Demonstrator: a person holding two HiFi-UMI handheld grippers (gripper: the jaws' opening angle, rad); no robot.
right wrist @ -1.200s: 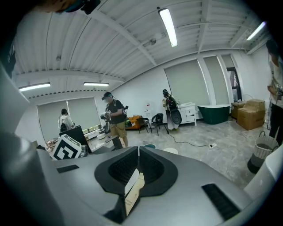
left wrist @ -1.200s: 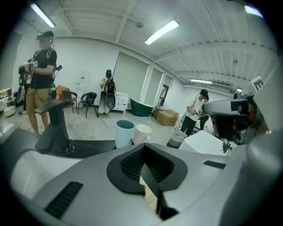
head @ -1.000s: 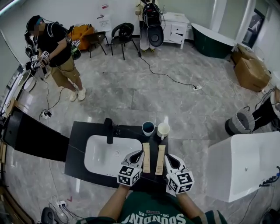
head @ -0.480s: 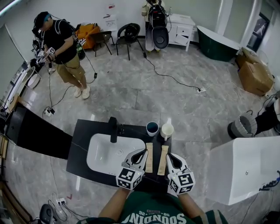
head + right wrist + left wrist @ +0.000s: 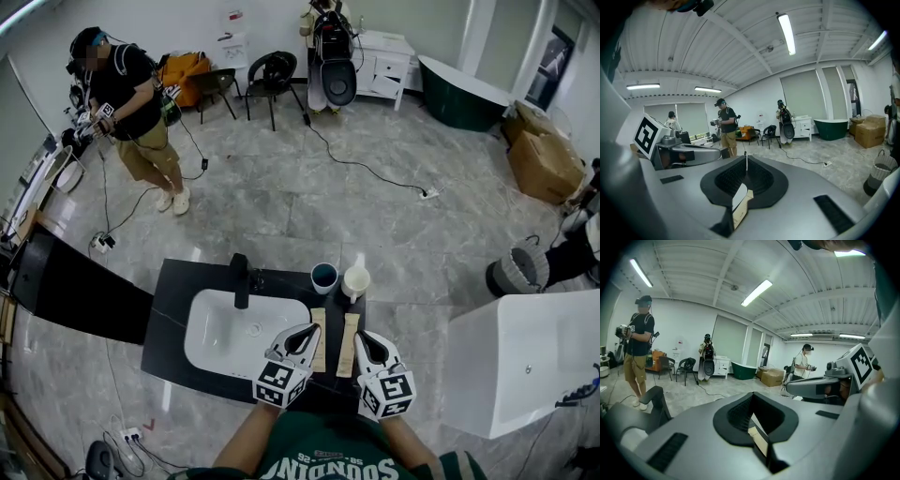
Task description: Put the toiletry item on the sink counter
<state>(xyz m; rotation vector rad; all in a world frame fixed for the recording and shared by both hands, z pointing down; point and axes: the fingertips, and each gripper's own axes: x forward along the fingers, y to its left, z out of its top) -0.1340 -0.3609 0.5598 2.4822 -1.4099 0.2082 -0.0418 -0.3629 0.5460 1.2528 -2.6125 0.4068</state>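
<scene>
Two long tan toiletry boxes lie side by side over the right part of the black sink counter (image 5: 167,323). The left box (image 5: 317,321) runs along my left gripper (image 5: 300,336), the right box (image 5: 348,326) along my right gripper (image 5: 365,345). In the left gripper view the left gripper (image 5: 759,437) is shut, with a strip of tan box (image 5: 759,442) caught in the seam of the jaws. In the right gripper view the right gripper (image 5: 740,199) is likewise shut on a printed tan box (image 5: 739,210). How close the boxes are to the counter top is hard to tell.
A white basin (image 5: 220,342) and black faucet (image 5: 240,279) fill the counter's left part. A blue cup (image 5: 323,277) and a white cup (image 5: 355,280) stand at the back right. A white tub (image 5: 516,361) is at the right, and a person (image 5: 122,98) stands far left.
My left gripper has edged a little right, toward the boxes. The right gripper and both boxes keep their places; the head view has shifted slightly.
</scene>
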